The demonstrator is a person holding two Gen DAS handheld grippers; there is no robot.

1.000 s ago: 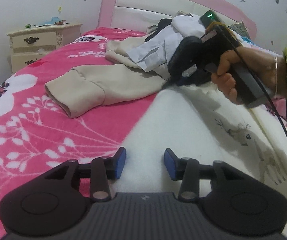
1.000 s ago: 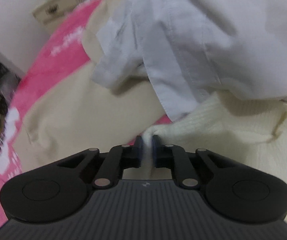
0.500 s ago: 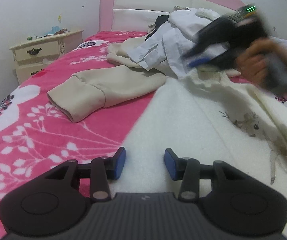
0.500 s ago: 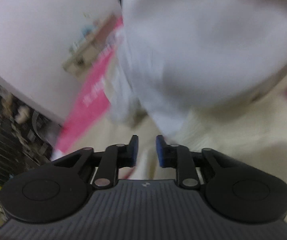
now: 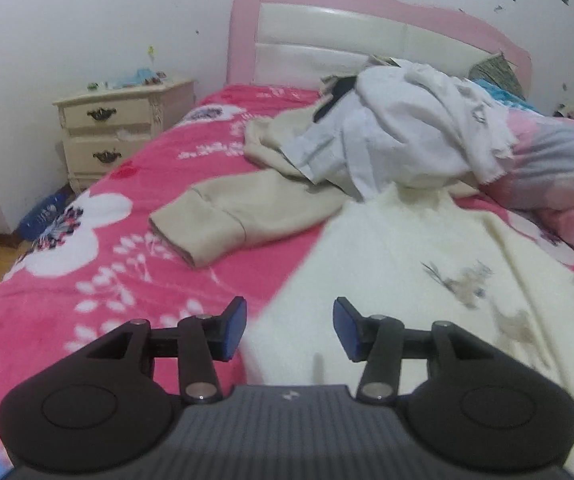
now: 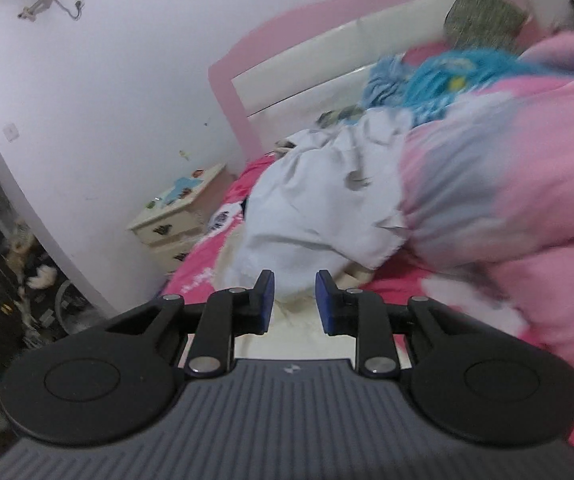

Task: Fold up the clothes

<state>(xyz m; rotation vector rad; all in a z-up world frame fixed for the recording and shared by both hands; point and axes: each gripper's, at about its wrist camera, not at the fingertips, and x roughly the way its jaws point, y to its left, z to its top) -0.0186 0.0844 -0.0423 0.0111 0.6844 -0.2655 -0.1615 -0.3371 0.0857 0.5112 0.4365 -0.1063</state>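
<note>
A cream sweater (image 5: 415,256) with a small deer print lies spread flat on the pink floral bed (image 5: 99,264). My left gripper (image 5: 289,326) is open and empty, hovering over the sweater's near left edge. Beyond it lie a beige hoodie (image 5: 247,204) and a pile of white and pale blue shirts (image 5: 391,140). My right gripper (image 6: 291,300) is open and empty, tilted, above the far end of the cream sweater (image 6: 299,320). It points at the white shirt pile (image 6: 319,208).
A pink rumpled quilt (image 5: 559,176) lies along the bed's right side, close to my right gripper (image 6: 507,184). A cream nightstand (image 5: 119,124) stands left of the pink headboard (image 5: 367,28). A blue cloth (image 6: 439,80) lies by the headboard.
My right gripper let go of the cream sweater's edge, opened, and swung up and away to the right. It has left the left wrist view. My left gripper stayed open and pulled back slightly.
</note>
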